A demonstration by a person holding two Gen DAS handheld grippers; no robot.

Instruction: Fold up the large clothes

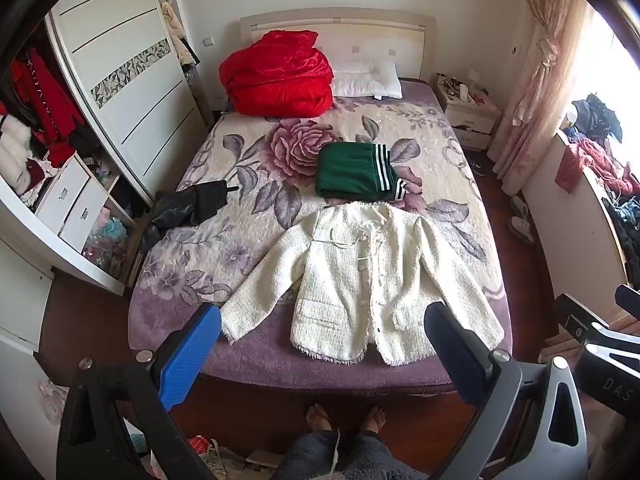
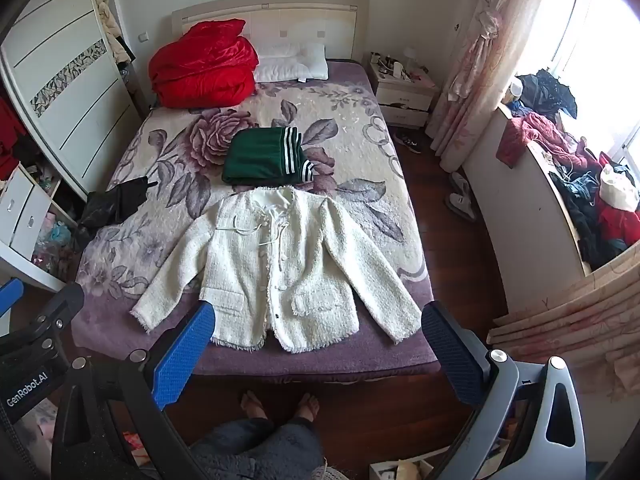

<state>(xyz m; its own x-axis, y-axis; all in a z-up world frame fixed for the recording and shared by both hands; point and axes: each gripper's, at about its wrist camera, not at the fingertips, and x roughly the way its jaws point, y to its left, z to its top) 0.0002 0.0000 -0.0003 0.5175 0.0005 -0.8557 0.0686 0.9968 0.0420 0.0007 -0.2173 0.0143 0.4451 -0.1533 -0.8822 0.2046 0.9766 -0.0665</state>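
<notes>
A white tweed jacket (image 1: 360, 276) (image 2: 276, 264) lies spread flat, front up, sleeves out, at the near end of the bed (image 1: 248, 348) (image 2: 360, 352). Behind it sits a folded green garment with white stripes (image 1: 356, 172) (image 2: 264, 156). A black garment (image 1: 188, 208) (image 2: 116, 204) hangs over the bed's left edge. My left gripper (image 1: 324, 328) hovers open above the jacket's hem with nothing between its blue pads. My right gripper (image 2: 320, 328) is likewise open and held apart from the cloth, over the bed's near edge.
A red quilt (image 1: 276, 76) and white pillow (image 1: 368, 80) lie at the headboard. An open wardrobe (image 1: 60, 160) stands left, a nightstand (image 2: 400, 92) and a cluttered window ledge (image 2: 560, 168) right. The person's bare feet (image 1: 344, 416) stand on the wooden floor.
</notes>
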